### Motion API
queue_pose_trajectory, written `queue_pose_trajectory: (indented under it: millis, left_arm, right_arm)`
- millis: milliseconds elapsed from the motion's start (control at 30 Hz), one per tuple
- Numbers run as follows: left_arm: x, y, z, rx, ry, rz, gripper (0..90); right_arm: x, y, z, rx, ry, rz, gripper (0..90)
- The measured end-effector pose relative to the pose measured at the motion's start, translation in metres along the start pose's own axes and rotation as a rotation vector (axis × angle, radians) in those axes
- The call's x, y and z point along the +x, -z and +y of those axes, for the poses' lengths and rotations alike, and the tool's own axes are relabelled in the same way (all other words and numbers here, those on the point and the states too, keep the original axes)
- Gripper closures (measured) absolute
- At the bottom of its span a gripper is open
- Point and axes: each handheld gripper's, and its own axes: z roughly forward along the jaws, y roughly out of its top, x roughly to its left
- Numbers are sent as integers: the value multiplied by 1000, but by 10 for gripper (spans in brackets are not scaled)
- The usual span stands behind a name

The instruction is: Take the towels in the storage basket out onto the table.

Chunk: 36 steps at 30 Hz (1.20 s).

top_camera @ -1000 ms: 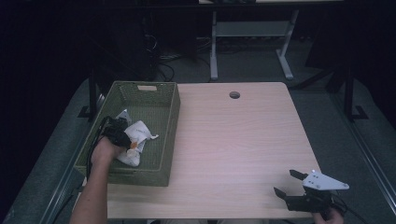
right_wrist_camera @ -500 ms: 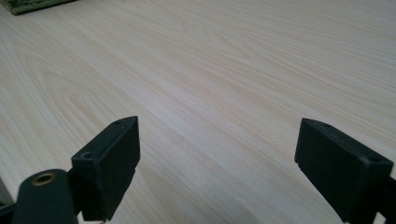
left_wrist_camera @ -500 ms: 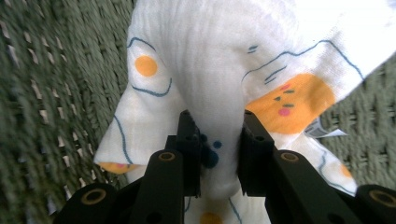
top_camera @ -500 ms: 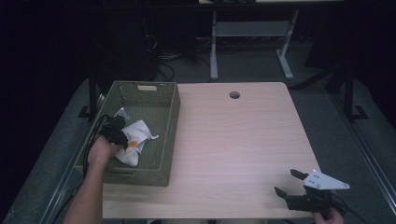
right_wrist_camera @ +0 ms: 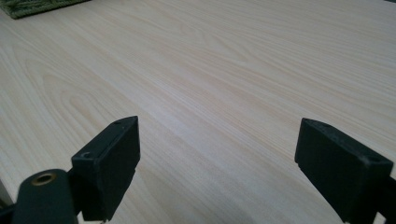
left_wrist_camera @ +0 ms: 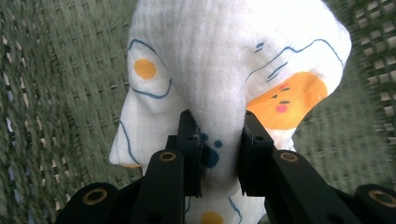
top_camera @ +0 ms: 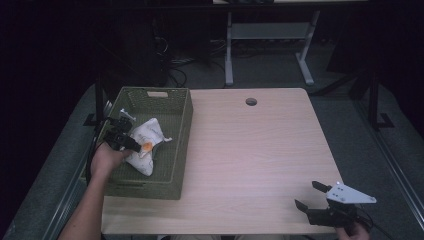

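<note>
Since a second ago, little has shifted: the left hand [top_camera: 106,159] has drawn slightly back toward the near-left of the basket, and the cloth bundle has barely moved with it, while the right gripper stays put at the near-right corner.

Nearest to me, the right gripper [top_camera: 314,196] sits low over the wooden table [top_camera: 250,150] by its front edge, jaws spread wide with bare wood between them. The right gripper view gives what the high view cannot: pale grain running off between the two black jaws [right_wrist_camera: 219,154], and a sliver of green basket at the top-left corner.

Farther in, on the left, the left gripper [top_camera: 131,145] reaches into the green woven basket [top_camera: 182,130] and is clamped on a fold of the white cloth bundle [top_camera: 145,145]. The left gripper view brings out the print, invisible from above: blue outlines, yellow-orange spots, one with a tiny face [left_wrist_camera: 285,100], and the jaws [left_wrist_camera: 219,154] pinching the fabric between them.

From above, the bundle lies inside the basket with its long axis running from near-left to far-right, a pointed end toward the basket's right wall.

Beyond, a round hole [top_camera: 251,101] marks the table's far edge.
</note>
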Motion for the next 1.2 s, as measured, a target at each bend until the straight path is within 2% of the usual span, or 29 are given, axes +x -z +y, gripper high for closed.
queue_pose_trajectory:
  millis: [33, 67, 100, 167, 200, 333, 467, 500, 633, 767, 833, 933, 1133, 1200]
  left_arm:
    - [-1, 3, -1, -21, -5, 3, 737]
    - [-1, 3, -1, -21, -5, 3, 737]
    - [0, 7, -3, -44, 10, -30, 737]
    - [2, 11, -6, -77, 21, -62, 736]
    - [2, 11, -6, -77, 21, -62, 736]
    - [4, 15, -8, -99, 31, -111, 736]
    - [8, 21, -9, -143, 64, -186, 736]
    - [10, 23, -10, -154, 69, -217, 736]
    - [13, 27, -11, -180, 97, -273, 736]
    - [18, 30, -14, -203, 114, -315, 736]
    - [19, 30, -15, -192, 111, -319, 735]
    - [21, 32, -17, -215, 124, -343, 735]
    - [22, 35, -18, -251, 127, -408, 734]
    - [22, 37, -19, -272, 129, -443, 734]
  right_arm:
    - [0, 0, 0, -3, 1, -1, 138]
    - [0, 0, 0, -3, 1, -1, 138]
    - [-1, 0, 0, -3, 2, -1, 138]
    - [-1, 0, 0, -5, 0, 0, 138]
    - [-1, 0, 0, -5, 0, 0, 138]
    - [-1, 0, 0, -8, -4, -2, 138]
    - [-1, 0, 0, -8, -4, -3, 139]
    - [-1, 1, 0, -8, -4, -4, 138]
    - [-1, 1, 0, -13, -6, -5, 138]
    - [-2, 1, 0, -14, -6, -3, 138]
    - [-2, 1, 0, -13, -5, -4, 138]
    - [-1, 1, 1, -16, -1, -1, 138]
    - [-2, 1, 1, -13, -6, -2, 138]
    - [-2, 1, 1, -14, -6, -3, 138]
